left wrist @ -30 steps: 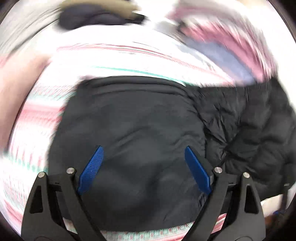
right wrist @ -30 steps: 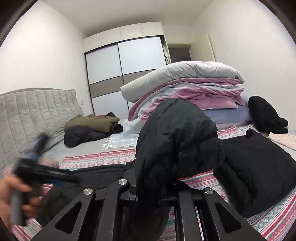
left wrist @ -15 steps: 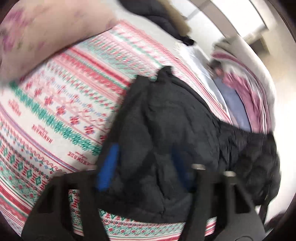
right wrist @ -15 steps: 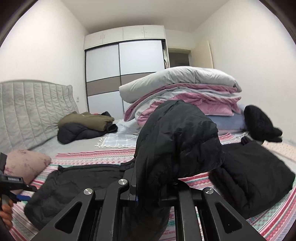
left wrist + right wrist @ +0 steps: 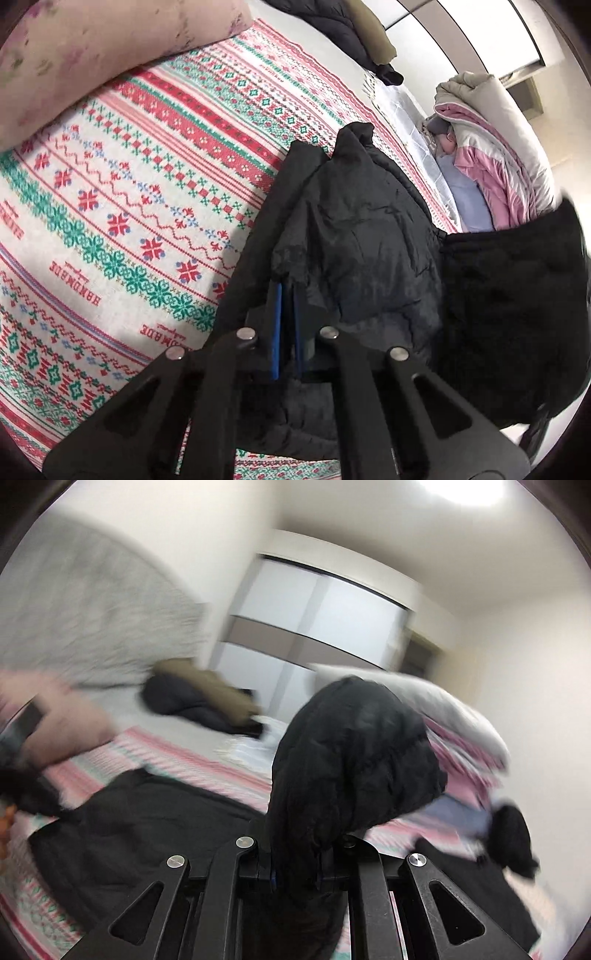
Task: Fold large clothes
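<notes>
- Left tool (image 5: 286, 295) pitched steeply down, blue pads nearly together after just closing, pinching a fold of the black puffer jacket (image 5: 354, 236).
- Right tool (image 5: 295, 871) near level, rolled, clamped on a bunched jacket part rising at 12 o'clock.
- Jacket crumpled, quilted, on the patterned bedspread (image 5: 129, 184); pillow (image 5: 92, 48) at 10 o'clock.

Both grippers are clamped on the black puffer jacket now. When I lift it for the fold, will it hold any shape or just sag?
Likely sags: the black puffer jacket already droops in a soft mound over the right gripper. Its quilted shell looks smooth, so the left gripper's thin pinch might slip. Probably light for its bulk.
</notes>
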`<action>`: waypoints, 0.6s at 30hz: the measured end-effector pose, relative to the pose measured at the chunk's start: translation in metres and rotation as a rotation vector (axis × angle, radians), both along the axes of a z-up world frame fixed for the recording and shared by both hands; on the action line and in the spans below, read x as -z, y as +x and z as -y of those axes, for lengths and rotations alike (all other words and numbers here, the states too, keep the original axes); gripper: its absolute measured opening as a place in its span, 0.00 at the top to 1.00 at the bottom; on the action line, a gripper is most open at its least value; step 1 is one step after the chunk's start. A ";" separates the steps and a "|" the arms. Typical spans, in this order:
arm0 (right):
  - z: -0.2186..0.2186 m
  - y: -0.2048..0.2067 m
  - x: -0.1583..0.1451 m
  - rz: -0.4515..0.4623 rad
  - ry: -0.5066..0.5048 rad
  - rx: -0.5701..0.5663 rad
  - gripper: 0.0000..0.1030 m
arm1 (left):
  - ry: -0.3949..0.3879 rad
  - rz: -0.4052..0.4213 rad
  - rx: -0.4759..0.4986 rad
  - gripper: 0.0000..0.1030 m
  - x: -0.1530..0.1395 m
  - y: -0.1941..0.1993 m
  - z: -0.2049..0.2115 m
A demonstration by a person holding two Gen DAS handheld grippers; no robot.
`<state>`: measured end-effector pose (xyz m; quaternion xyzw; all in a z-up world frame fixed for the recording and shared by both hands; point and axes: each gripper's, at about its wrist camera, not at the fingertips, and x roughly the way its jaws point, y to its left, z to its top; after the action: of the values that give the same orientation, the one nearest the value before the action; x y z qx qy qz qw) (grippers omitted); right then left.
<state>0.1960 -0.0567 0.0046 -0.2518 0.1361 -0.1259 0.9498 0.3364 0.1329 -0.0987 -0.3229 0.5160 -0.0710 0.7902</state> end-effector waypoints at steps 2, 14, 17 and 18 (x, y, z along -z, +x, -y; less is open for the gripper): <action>-0.036 0.005 0.025 -0.059 -0.054 -0.109 0.87 | -0.029 -0.009 -0.003 0.94 0.003 0.000 -0.005; -0.101 0.009 0.136 -0.350 -0.269 -0.364 0.74 | -0.137 -0.078 -0.027 0.93 0.009 0.002 -0.039; -0.095 0.010 0.125 -0.399 -0.175 -0.403 0.60 | -0.153 -0.053 -0.052 0.80 -0.002 -0.002 -0.050; -0.092 0.008 0.120 -0.423 -0.139 -0.424 0.47 | -0.145 -0.040 -0.058 0.65 -0.006 -0.003 -0.053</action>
<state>0.2041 0.0358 -0.1155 -0.3597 0.2661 0.1212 0.8861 0.3338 0.1857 -0.0926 -0.3953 0.5156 -0.0790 0.7560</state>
